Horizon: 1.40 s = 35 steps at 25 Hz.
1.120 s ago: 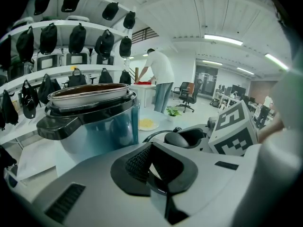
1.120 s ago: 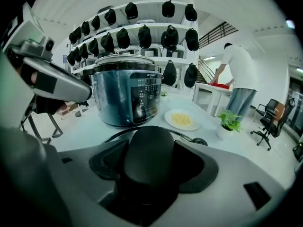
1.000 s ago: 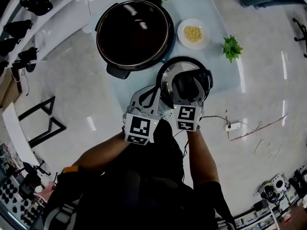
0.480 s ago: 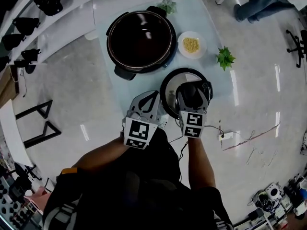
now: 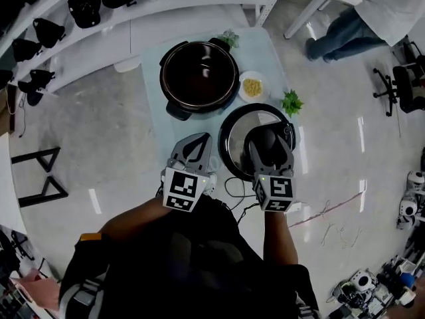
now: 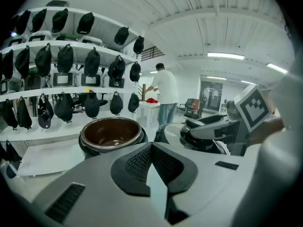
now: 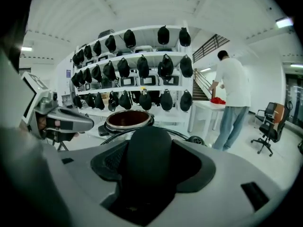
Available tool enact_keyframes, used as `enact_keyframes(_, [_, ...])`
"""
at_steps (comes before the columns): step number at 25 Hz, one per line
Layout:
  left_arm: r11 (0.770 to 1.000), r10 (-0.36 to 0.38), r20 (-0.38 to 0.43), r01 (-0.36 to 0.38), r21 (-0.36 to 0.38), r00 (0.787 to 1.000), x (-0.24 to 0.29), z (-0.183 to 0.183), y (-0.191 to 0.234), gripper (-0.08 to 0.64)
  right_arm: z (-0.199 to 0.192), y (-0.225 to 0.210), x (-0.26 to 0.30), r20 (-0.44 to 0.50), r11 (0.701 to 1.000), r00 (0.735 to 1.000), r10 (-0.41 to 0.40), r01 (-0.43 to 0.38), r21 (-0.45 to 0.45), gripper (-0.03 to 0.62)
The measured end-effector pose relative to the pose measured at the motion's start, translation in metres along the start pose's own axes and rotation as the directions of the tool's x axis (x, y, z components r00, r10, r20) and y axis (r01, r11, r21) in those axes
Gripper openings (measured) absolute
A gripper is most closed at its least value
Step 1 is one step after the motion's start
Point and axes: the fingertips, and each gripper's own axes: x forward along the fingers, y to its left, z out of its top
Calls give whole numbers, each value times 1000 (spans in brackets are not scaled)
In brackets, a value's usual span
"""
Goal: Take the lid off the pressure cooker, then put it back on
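The open pressure cooker pot (image 5: 199,77) stands on the pale table (image 5: 151,105), its dark inside bare; it also shows in the left gripper view (image 6: 111,132) and the right gripper view (image 7: 129,118). The round steel lid (image 5: 232,135) hangs in the air to the right of the pot, nearer me. My right gripper (image 5: 267,140) is shut on the lid's black handle (image 7: 146,150), and its jaws have just closed a little onto it. My left gripper (image 5: 196,139) hovers left of the lid with its jaws together and nothing in them (image 6: 151,148).
A white plate of yellow food (image 5: 252,87) and two small green plants (image 5: 290,102) (image 5: 229,40) sit on the table by the pot. Shelves of black headgear (image 5: 86,8) curve behind. A person in white (image 5: 372,12) stands at a far table. Cables lie on the floor (image 5: 319,214).
Both grippers have risen. The lid has come up with the right gripper, away from the table. The left gripper stays empty beside it.
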Motion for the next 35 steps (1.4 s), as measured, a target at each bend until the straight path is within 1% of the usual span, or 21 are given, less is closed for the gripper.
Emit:
enact_keyframes(3, [1000,27,24,-26,-11,999,-11,15,15,8,30,8,1,15,998,999,44,-43,-39,293])
enact_keyframes(6, [998,63,60,-62,-21,996,-22,30,33,8,60,21,8,49,992,996,80,-75,-99,293])
enact_keyframes(11, [990,139,92,-136,-37,986,-45,43,73,8,87,52,28,47,978,988,149,-140,-153,294])
enact_keyframes(14, [981,188,102,-183,-56,977,-56,48,98,6,107,68,43,62,968,980,191,-178,-180,293])
enact_keyframes(16, [975,217,108,-210,-68,970,-62,49,114,6,116,77,55,55,958,973,222,-208,-198,293])
enact_keyframes(21, [963,263,103,-255,-91,959,-72,48,150,6,132,96,86,26,925,953,301,-285,-249,295])
enact_keyframes(29, [947,307,86,-296,-123,948,-74,45,196,8,149,127,134,-36,848,904,425,-412,-332,295])
enact_keyframes(32, [945,312,77,-301,-124,947,-70,44,207,6,150,132,151,-60,818,888,455,-444,-367,295])
enact_keyframes(35, [945,313,69,-304,-120,947,-65,43,218,6,151,134,168,-80,804,879,470,-463,-373,295])
